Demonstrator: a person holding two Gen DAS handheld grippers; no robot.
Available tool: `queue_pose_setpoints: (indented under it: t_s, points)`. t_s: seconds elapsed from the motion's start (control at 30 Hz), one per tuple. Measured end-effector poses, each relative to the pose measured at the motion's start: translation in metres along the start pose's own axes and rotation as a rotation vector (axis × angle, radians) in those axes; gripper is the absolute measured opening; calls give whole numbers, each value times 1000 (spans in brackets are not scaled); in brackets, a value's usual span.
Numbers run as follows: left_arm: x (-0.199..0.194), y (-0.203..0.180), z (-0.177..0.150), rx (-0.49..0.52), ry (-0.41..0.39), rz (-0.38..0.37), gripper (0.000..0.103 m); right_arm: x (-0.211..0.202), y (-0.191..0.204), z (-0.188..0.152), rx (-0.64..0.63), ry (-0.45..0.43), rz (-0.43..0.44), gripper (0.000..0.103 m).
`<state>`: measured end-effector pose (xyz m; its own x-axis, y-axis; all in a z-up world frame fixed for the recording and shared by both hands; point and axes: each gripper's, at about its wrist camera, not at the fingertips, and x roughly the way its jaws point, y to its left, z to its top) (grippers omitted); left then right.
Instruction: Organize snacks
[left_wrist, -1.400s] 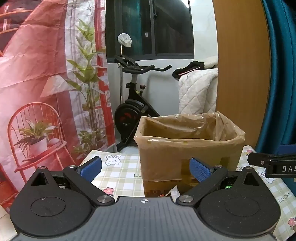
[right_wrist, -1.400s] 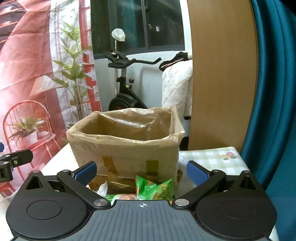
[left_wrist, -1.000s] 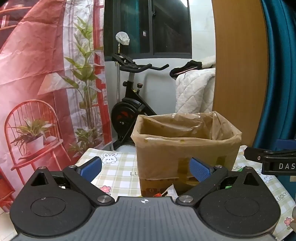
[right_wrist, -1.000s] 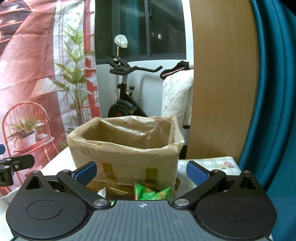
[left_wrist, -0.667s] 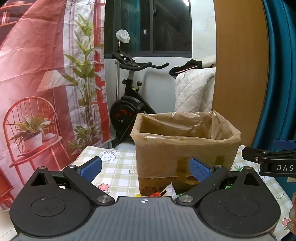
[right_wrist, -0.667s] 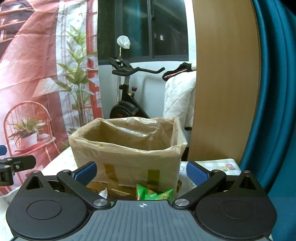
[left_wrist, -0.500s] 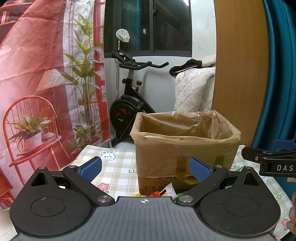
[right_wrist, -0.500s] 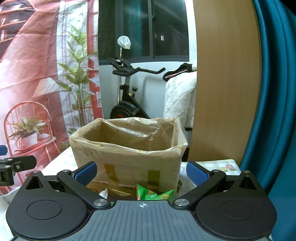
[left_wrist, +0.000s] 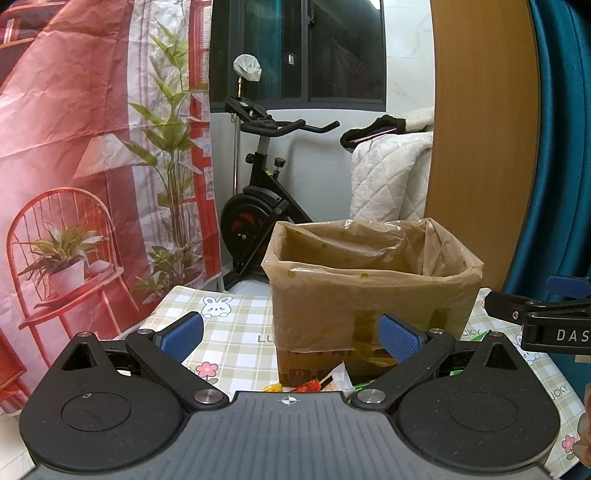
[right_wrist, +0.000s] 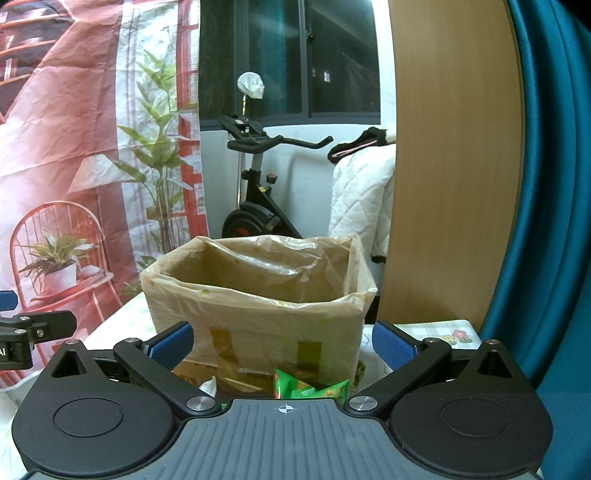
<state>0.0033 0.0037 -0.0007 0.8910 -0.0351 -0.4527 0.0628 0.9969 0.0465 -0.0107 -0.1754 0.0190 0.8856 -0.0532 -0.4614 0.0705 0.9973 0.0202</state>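
Covering the desk (left_wrist: 236, 332) is a checked cloth with rabbit and flower prints; it carries every task item. My largest item is the cardboard box (left_wrist: 369, 314), lined with a brown plastic bag whose rim folds over the outside. It stands upright toward the far edge of the desk, mouth open, nothing visible above its rim.

Snack packets lie on the cloth against the near face of the box, partly hidden by the tool bodies. A green packet (right_wrist: 310, 386) is visible in the right wrist view; red and yellow wrappers (left_wrist: 306, 386) and a white wrapper tip (left_wrist: 340, 373) are visible in the left wrist view.

My left tongs (left_wrist: 291, 334) are released, blue pads spread wide, grasping nothing, pointed at the near-left part of the box. My right tongs (right_wrist: 282, 345) are likewise released and empty, facing the box above the green packet; in the left wrist view they appear at the right edge (left_wrist: 535, 314).
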Motion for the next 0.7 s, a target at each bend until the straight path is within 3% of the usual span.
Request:
queue_pose_setpoints:
  t_s: [0.7]
  points:
    - [-1, 0, -1, 2, 11, 3, 101, -2, 3, -2, 2, 10, 8, 102]
